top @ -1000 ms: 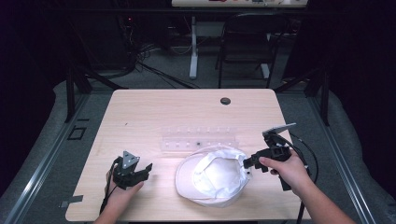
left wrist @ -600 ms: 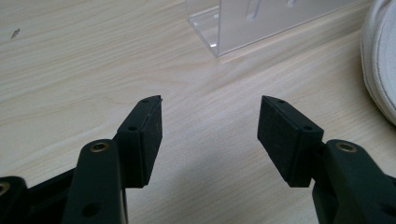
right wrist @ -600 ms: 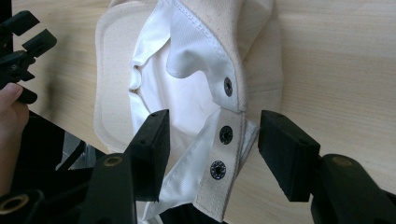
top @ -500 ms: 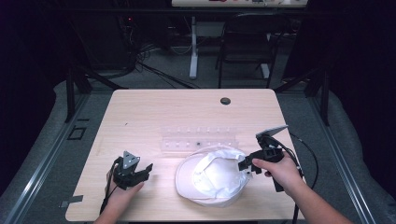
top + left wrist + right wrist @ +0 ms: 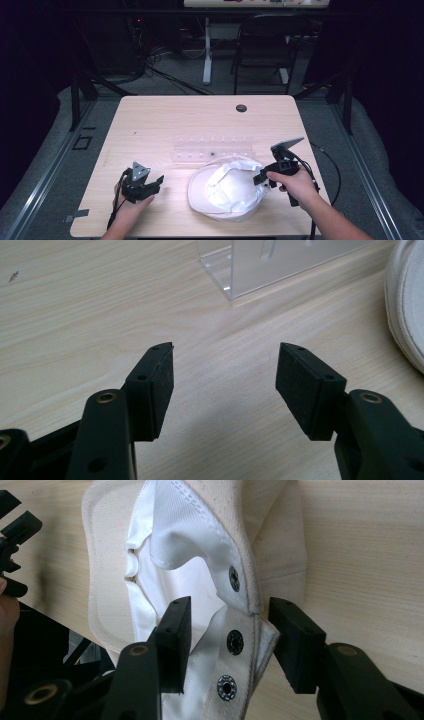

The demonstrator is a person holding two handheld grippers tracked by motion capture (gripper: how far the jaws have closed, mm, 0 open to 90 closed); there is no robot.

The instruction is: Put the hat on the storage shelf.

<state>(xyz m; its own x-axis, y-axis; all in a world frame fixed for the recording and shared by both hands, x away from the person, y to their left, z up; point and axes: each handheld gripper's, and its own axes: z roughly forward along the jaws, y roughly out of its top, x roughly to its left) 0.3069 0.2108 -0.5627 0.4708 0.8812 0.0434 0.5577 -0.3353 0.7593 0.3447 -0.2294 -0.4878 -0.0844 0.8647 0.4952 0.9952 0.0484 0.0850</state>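
Note:
A white cap [image 5: 227, 190] lies upside down near the table's front, its lining facing up. My right gripper [image 5: 259, 178] is at the cap's right rim. In the right gripper view, this gripper [image 5: 230, 627] is open and its jaws straddle the cap's back strap [image 5: 240, 640], which carries dark snap buttons; neither pad presses the cloth. My left gripper [image 5: 157, 183] rests on the wood left of the cap. In its own view, the left gripper [image 5: 225, 375] is open over bare table, with the cap's edge [image 5: 407, 305] off to the right.
A clear plastic rack [image 5: 212, 150] stands just behind the cap, and its corner [image 5: 235, 265] is ahead of the left gripper. A round dark grommet [image 5: 241, 108] sits near the table's far edge. A black chair [image 5: 260, 50] stands beyond the table.
My right gripper has slid a little left, onto the cap's rim, so the strap now lies between its jaws. The left gripper has stayed still.

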